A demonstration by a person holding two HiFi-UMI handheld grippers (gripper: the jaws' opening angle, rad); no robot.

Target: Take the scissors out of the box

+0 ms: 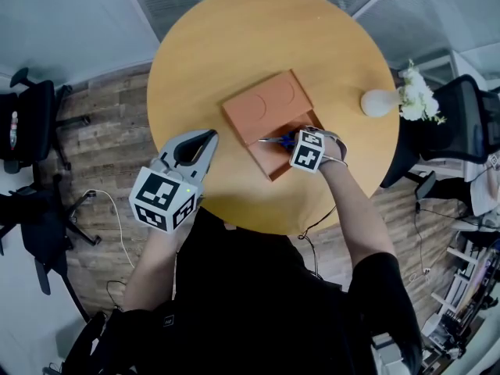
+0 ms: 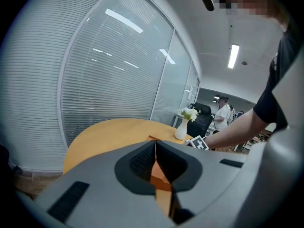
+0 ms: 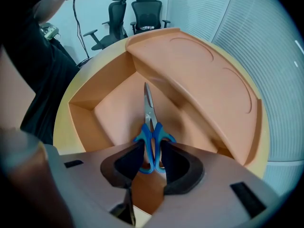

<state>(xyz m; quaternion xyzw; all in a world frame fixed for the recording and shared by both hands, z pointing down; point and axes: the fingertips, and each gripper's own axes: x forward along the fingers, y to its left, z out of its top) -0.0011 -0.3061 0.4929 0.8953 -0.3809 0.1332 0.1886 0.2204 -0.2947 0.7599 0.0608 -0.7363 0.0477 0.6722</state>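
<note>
Our right claw (image 3: 152,151) clamps the scissors (image 3: 149,125) by the handles in the box (image 3: 83,125), at the table's (image 1: 234,45) five o'clock; our left claw (image 2: 156,142), shut and empty, hangs at eight. Lifted so, the blades may droop and snag the lid (image 3: 204,75).

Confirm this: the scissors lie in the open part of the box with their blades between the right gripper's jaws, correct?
No. The scissors lie in the open part of the box with their blue handles, not their blades, between the right gripper's jaws; the blades point away. The right gripper view shows it.
</note>
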